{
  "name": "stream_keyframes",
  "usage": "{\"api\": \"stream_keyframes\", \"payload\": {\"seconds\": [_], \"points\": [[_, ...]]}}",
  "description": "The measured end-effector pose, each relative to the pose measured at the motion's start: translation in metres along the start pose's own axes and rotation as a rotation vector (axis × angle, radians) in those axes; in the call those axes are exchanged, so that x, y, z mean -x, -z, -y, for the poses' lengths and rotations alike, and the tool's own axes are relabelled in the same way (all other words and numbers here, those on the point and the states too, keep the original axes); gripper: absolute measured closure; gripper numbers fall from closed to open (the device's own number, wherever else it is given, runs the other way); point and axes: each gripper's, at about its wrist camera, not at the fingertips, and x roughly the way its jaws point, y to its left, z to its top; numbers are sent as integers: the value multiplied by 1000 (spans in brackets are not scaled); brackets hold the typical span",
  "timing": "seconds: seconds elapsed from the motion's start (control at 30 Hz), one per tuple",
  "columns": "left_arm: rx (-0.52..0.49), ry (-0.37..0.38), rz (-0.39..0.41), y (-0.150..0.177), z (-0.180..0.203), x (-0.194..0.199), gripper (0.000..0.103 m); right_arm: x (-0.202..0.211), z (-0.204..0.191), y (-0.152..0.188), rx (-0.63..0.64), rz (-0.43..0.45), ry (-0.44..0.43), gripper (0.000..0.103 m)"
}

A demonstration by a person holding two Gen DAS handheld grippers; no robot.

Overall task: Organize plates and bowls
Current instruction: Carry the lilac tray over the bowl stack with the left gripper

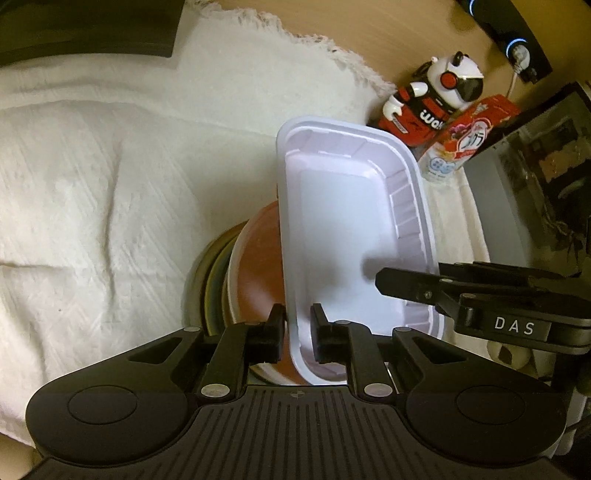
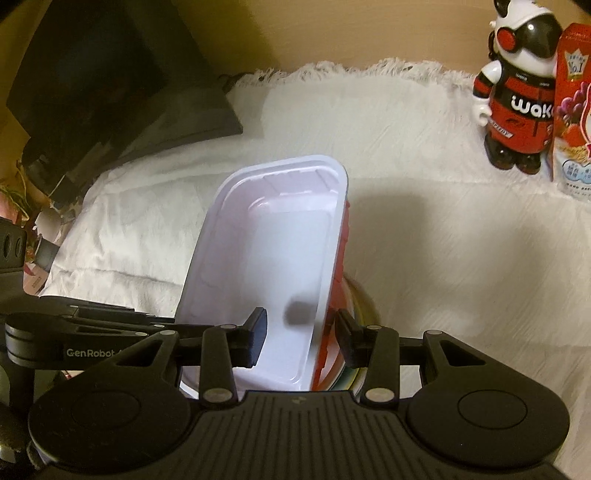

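- Your left tongs [image 1: 298,332] pinch the near left rim of the white rectangular tray [image 1: 347,229], one finger outside the wall and one inside it.
- Your right tongs [image 2: 301,336] grip the same white rectangular tray [image 2: 273,266] along its right side wall; the left finger sits inside the tray and the right finger outside, against the red-printed outer face.
- In the left wrist view, the right tongs [image 1: 384,282] reach in from the right edge, with one finger tip over the tray's floor.
- In the right wrist view, the left tongs' arm [image 2: 92,328] comes in from the left at the tray's near left edge.
- The tray is empty, held tilted, with its long axis running away from you.
- It sits directly over a stack of dishes: a reddish-brown bowl with a pale rim [image 1: 258,266] on top, and a plate with a greenish-yellow rim [image 1: 208,280] under that. Whether the tray touches the bowl cannot be told.
- From the right wrist view only coloured rims of the stack [image 2: 360,306] show just right of the tray.
- The stack stands on a white textured cloth [image 1: 92,203] spread over the tan counter [image 1: 406,33].
- At the far right of the cloth stand a red, white and black robot figurine [image 1: 432,99] and, touching it, a red and white carton [image 1: 465,140].
- A dark flat object [image 2: 110,92] lies at the cloth's far left corner.
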Motion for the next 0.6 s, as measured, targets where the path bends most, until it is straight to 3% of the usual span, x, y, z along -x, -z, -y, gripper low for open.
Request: {"api": "stream_keyframes", "payload": {"seconds": [0.4,0.6], "points": [[-15,17,41,-5,7,24,85,5,1,-4,-11,9,-18,63],[-15,24,18,5,2,29,85,15,-13,2,52,24,-29,63]]}}
